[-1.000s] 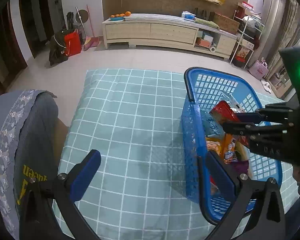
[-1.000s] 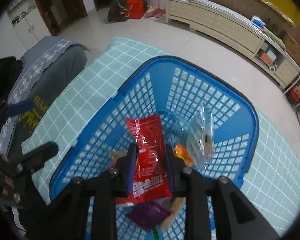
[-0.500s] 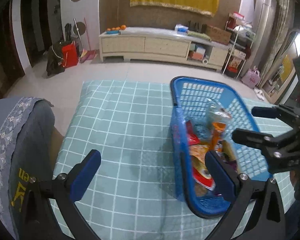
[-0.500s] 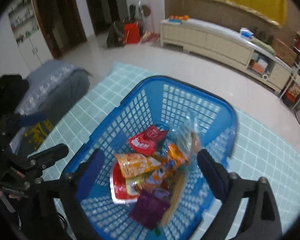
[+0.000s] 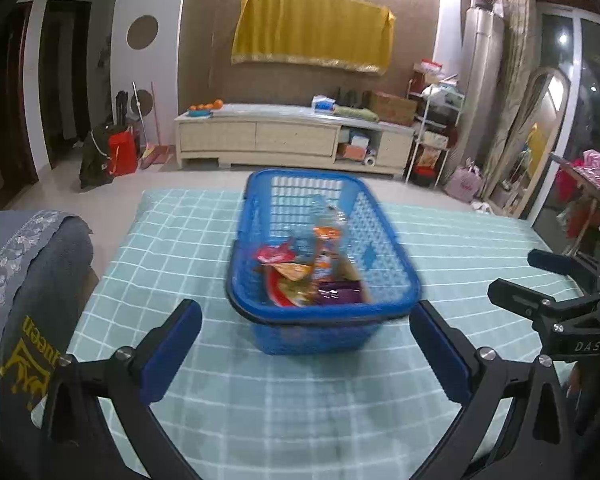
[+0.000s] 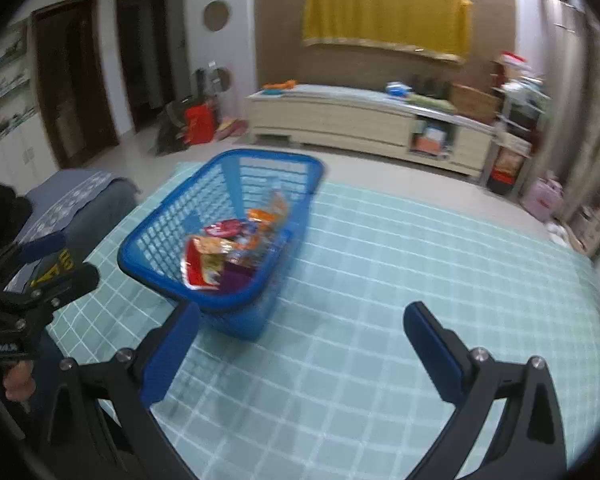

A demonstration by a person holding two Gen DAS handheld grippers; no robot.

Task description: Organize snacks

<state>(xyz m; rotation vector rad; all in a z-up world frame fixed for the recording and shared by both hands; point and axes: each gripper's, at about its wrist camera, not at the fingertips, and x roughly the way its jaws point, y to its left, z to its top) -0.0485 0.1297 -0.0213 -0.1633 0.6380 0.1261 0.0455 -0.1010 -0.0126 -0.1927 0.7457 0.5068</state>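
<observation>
Standing wide apart with nothing between them, the left tongs [image 5: 306, 354] and the right tongs [image 6: 300, 352] are both seen empty over the checked bed [image 6: 380, 280]. Farther off, near the bed's far left corner, the blue basket [image 5: 320, 316] is seen holding the snacks [image 5: 300, 276]. No packet is seen outside it, so the sorting is judged essentially finished.

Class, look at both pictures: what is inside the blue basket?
The blue basket holds snack packets: red, orange and purple ones show. Anything beneath that pile is covered.
</observation>
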